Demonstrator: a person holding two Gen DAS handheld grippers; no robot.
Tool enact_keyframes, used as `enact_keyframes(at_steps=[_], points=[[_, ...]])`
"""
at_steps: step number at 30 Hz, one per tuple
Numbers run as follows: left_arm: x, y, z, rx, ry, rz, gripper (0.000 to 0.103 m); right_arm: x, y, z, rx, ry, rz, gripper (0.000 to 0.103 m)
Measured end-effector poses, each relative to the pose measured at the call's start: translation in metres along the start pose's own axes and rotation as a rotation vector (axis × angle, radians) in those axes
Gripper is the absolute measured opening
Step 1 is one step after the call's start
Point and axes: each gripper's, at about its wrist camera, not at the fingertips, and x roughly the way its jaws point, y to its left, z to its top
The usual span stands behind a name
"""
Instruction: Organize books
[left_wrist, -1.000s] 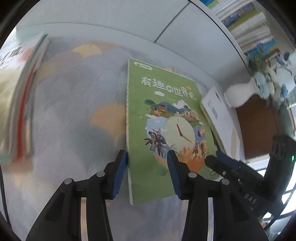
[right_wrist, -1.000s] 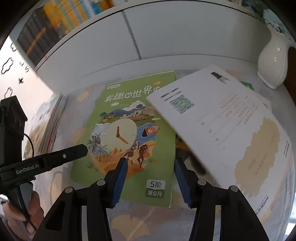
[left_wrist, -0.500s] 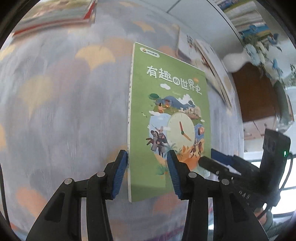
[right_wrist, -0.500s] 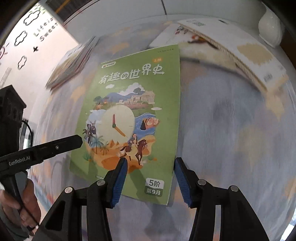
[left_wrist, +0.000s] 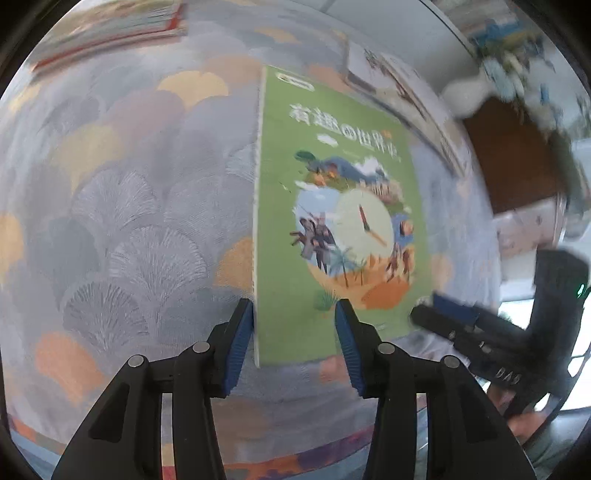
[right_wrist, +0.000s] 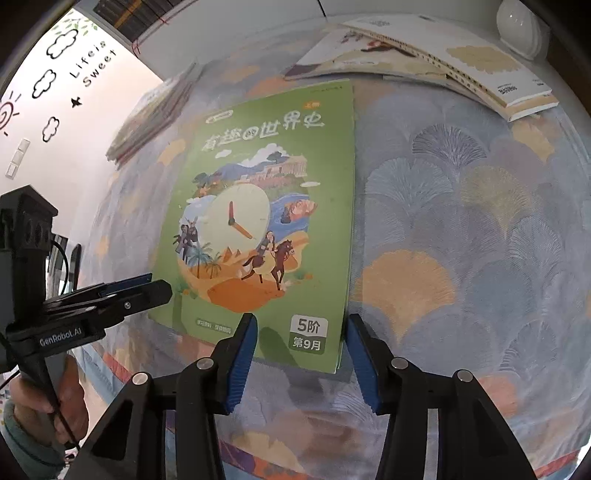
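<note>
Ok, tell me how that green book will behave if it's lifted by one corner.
The green book looks thin, a soft-cover booklet lying flat on the patterned cloth, so it would probably sag or flop from a single corner. It likely weighs little. On fabric it may drag the cloth rather than slide freely.

Green book (right_wrist: 266, 206) cover — pale clock face, red and orange hands, orange sand, white title characters. Tablecloth (right_wrist: 461, 229) in grey-blue fan shapes, some orange or yellow. Blue pads (right_wrist: 242, 360) on black claw fingers — white vase (right_wrist: 522, 27).
</note>
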Motion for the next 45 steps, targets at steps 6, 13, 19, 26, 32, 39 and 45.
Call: enact_keyframes(at_steps=[6,13,19,26,32,39,45], points=[[-0.042,0.006,-0.002,-0.106,-0.136,-0.355,0.041,-0.002,-0.017,-0.004,0.089,-0.015,0.072,0.047],[-0.007,0.018,0.001,-0.190,-0.109,-0.335,0.031,-0.002,-0.029,-0.005,0.188,-0.023,0.172,0.047],[0.008,0.009,0.011,-0.253,-0.094,-0.436,0.017,-0.004,-0.033,-0.007,0.223,-0.022,0.200,0.050],[0.004,0.013,0.029,-0.382,-0.038,-0.686,0.017,-0.002,-0.087,-0.023,0.532,-0.014,0.508,0.053],[0.007,0.014,0.034,-0.398,0.001,-0.683,0.017,0.004,-0.098,-0.015,0.639,-0.093,0.675,0.043],[-0.002,-0.007,0.041,-0.162,-0.021,-0.348,0.020,-0.019,-0.056,0.008,0.380,-0.144,0.444,0.031],[-0.026,-0.047,0.040,0.095,-0.117,-0.113,0.024,-0.041,0.003,0.017,0.077,-0.192,0.171,0.030]])
